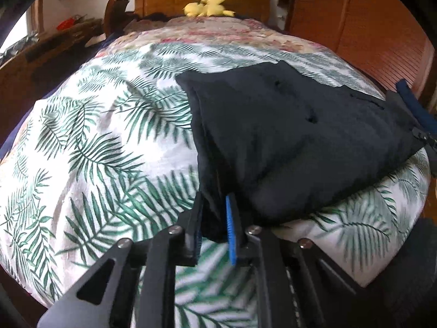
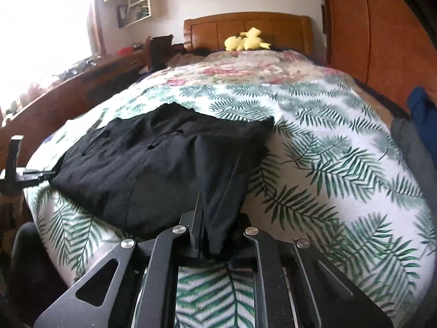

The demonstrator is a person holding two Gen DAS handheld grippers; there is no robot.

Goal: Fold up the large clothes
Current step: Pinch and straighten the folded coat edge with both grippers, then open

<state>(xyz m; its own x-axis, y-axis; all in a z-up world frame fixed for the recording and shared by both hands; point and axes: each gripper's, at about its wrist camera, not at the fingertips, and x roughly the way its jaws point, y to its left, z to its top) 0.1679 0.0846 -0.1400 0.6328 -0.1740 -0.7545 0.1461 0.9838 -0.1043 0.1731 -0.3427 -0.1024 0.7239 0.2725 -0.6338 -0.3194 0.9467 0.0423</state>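
Black garment (image 1: 286,136) lies part-folded on the bed (image 1: 95,150); left tool (image 1: 214,229) and right tool (image 2: 215,235) each pinch a near corner, likely ready to lift and fold away

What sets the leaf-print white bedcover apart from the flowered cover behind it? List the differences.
The leaf-print white bedcover shows green fronds; the flowered cover shows pinkish blooms on beige. The leaf-print bedcover lies nearer the cameras and bears the folded black garment; the flowered cover lies toward the wooden headboard and bears no garment. Both are spread over the same bed.
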